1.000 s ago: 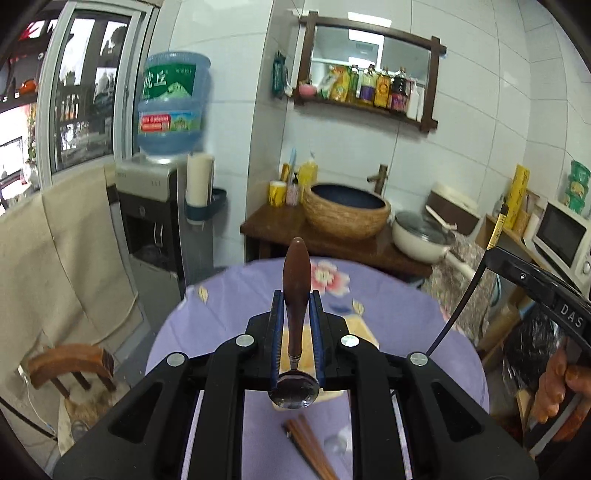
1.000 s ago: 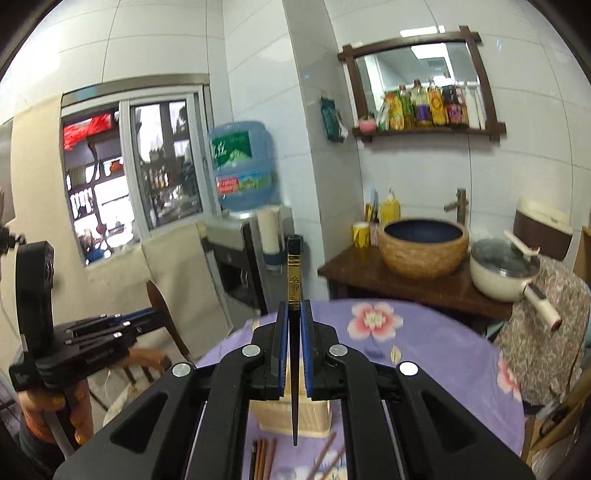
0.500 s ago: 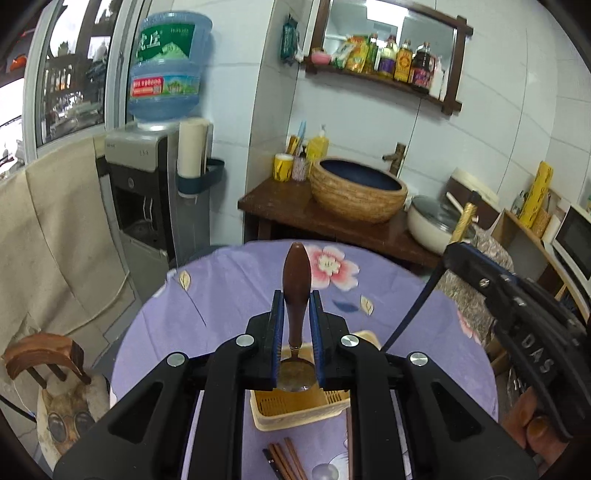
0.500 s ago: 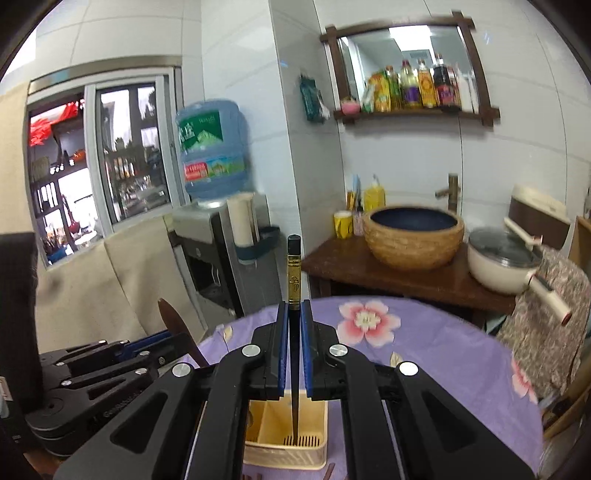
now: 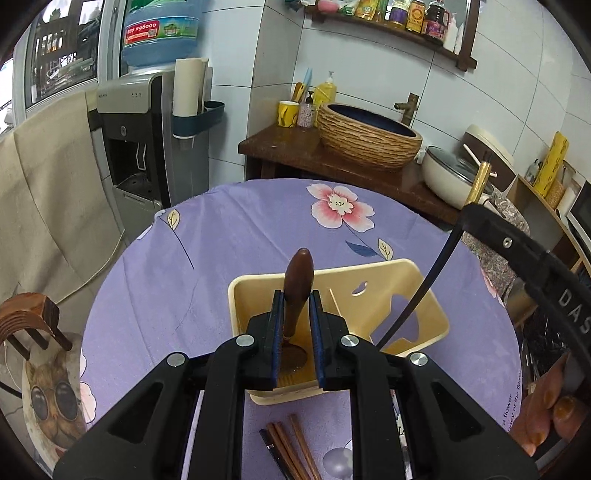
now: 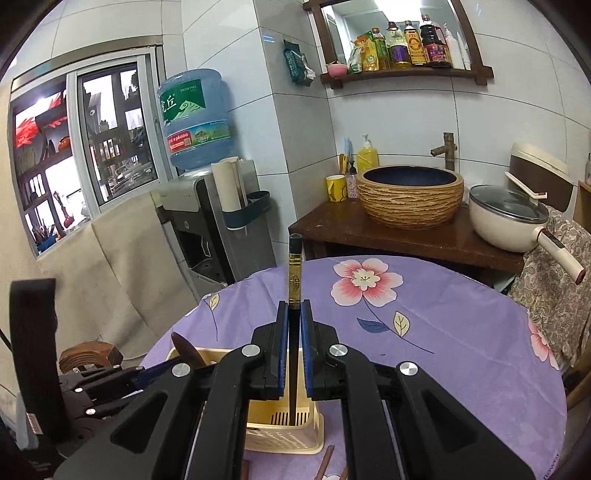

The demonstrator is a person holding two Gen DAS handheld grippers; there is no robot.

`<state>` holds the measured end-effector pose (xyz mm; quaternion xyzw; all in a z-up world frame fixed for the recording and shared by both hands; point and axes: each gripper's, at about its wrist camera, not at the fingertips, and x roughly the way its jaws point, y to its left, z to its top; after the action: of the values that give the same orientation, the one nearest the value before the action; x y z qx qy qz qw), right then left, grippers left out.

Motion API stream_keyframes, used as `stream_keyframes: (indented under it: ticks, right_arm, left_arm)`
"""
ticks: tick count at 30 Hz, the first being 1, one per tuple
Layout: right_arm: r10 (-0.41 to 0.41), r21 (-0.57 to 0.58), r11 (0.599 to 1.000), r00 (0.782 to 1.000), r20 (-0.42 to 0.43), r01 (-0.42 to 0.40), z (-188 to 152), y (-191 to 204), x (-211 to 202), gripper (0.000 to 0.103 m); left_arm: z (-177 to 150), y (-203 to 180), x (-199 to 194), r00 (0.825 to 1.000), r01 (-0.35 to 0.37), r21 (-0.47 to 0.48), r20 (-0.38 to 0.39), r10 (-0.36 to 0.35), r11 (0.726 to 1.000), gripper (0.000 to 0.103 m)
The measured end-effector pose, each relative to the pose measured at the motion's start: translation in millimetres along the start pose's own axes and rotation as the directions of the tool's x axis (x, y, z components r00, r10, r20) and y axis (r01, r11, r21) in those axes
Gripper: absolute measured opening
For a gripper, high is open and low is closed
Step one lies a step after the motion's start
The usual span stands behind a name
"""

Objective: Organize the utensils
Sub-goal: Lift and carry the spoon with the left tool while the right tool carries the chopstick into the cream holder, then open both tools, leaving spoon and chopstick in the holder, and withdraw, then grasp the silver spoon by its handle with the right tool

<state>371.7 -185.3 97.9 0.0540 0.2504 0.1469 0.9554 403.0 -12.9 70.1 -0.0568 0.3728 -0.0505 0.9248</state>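
Left wrist: gripper [image 5: 296, 314] tilted downward

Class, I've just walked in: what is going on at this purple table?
A person holds a gripper in each hand. The left gripper is shut on a wooden-handled spoon, bowl down in the cream holder. The right gripper clamps a black chopstick, tip over the holder. More chopsticks lie on the tablecloth.

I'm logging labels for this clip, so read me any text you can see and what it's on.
"TIGER HILL": water jug.
"96000": jug's lower band.
"DAS": right tool, cut off.
"flower": tablecloth edge.
Shelf bottles: labels too small.
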Motion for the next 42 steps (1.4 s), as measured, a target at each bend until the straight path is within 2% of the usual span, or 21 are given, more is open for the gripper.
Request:
stream_keyframes:
  ticks: [4, 7, 9, 10, 11, 12, 13, 14, 15, 17, 18, 23, 28, 31, 36, 42]
  right_arm:
    - [-0.030, 0.007, 1.000, 1.000, 0.005, 0.029, -0.1, -4.1, 2.5, 0.007]
    - [-0.036, -0.005, 0.999, 0.999, 0.012, 0.036, -1.6, -4.3, 2.5, 0.008]
    - [-0.035, -0.016, 0.999, 0.999, 0.012, 0.035, -2.8, -3.1, 2.4, 0.008]
    - [-0.034, -0.016, 0.999, 0.999, 0.016, 0.034, -3.6, -3.7, 1.9, 0.008]
    - [-0.035, -0.020, 0.999, 0.999, 0.023, 0.035, -4.9, -3.7, 0.3, 0.010]
    - [-0.037, -0.024, 0.999, 0.999, 0.032, 0.038, -6.2, -3.7, -2.1, 0.014]
    - [-0.038, -0.027, 0.999, 0.998, 0.040, 0.039, -8.0, -4.0, -5.0, 0.018]
    - [-0.037, -0.029, 0.999, 0.998, 0.050, 0.039, -10.3, -4.0, -9.3, 0.029]
    - [-0.035, -0.030, 0.999, 0.997, 0.062, 0.037, -13.1, -3.9, -14.7, 0.035]
    - [-0.034, -0.039, 0.999, 0.997, 0.076, 0.037, -19.1, -3.2, -24.6, 0.038]
    - [-0.033, -0.043, 0.998, 0.996, 0.081, 0.036, -22.9, -2.9, -30.6, 0.045]
    - [-0.011, -0.023, 1.000, 0.998, 0.056, 0.013, -44.7, -6.0, -55.1, 0.056]
    - [-0.020, -0.038, 0.999, 1.000, 0.000, 0.020, -78.0, -7.9, -72.4, 0.062]
    - [-0.054, -0.056, 0.997, 0.998, -0.030, 0.052, -100.9, -10.1, -80.0, 0.064]
    - [-0.103, -0.086, 0.992, 0.989, -0.104, 0.094, -143.6, -12.8, -82.2, 0.065]
    - [-0.105, -0.068, 0.993, 0.966, -0.234, 0.092, -191.5, -14.5, -70.7, 0.065]
  left_arm:
    - [-4.5, 2.7, 5.1, 1.000, 0.010, -0.028, 0.005, -0.010, 1.000, 0.014]
    - [-6.5, -0.8, 3.0, 1.000, 0.003, -0.009, 0.015, -0.003, 1.000, 0.014]
    - [-8.5, -2.3, -0.9, 1.000, 0.005, 0.003, 0.020, -0.005, 1.000, 0.019]
    - [-9.5, -1.7, -5.0, 1.000, 0.008, -0.001, 0.029, -0.008, 1.000, 0.022]
    - [-11.5, -1.2, -9.9, 0.999, 0.012, -0.005, 0.043, -0.012, 1.000, 0.036]
    - [-13.1, -1.0, -14.9, 0.998, 0.013, -0.007, 0.059, -0.012, 1.000, 0.054]
    - [-16.4, -0.1, -22.2, 0.996, 0.018, -0.006, 0.083, -0.017, 1.000, 0.058]
    - [-19.7, 1.0, -28.9, 0.995, 0.012, -0.006, 0.101, -0.011, 1.000, 0.067]
    - [-23.3, 1.7, -35.8, 0.993, -0.001, -0.003, 0.118, 0.001, 1.000, 0.072]
    - [-31.6, 2.8, -50.8, 0.989, -0.011, 0.009, 0.148, 0.009, 1.000, 0.077]
    - [-37.2, 4.5, -58.7, 0.987, -0.012, 0.010, 0.161, 0.010, 1.000, 0.080]
    - [-62.9, 16.5, -85.3, 0.979, -0.008, -0.016, 0.201, 0.011, 1.000, 0.093]
    - [-96.5, 34.1, -92.7, 0.978, -0.063, -0.038, 0.197, 0.069, 0.997, 0.097]
    - [-121.2, 47.7, -89.2, 0.979, -0.116, -0.055, 0.162, 0.124, 0.992, 0.097]
    - [-153.2, 67.1, -78.6, 0.986, -0.139, -0.095, 0.081, 0.147, 0.986, 0.097]
    - [-181.9, 69.4, -65.6, 0.987, -0.157, -0.075, 0.011, 0.159, 0.985, 0.097]
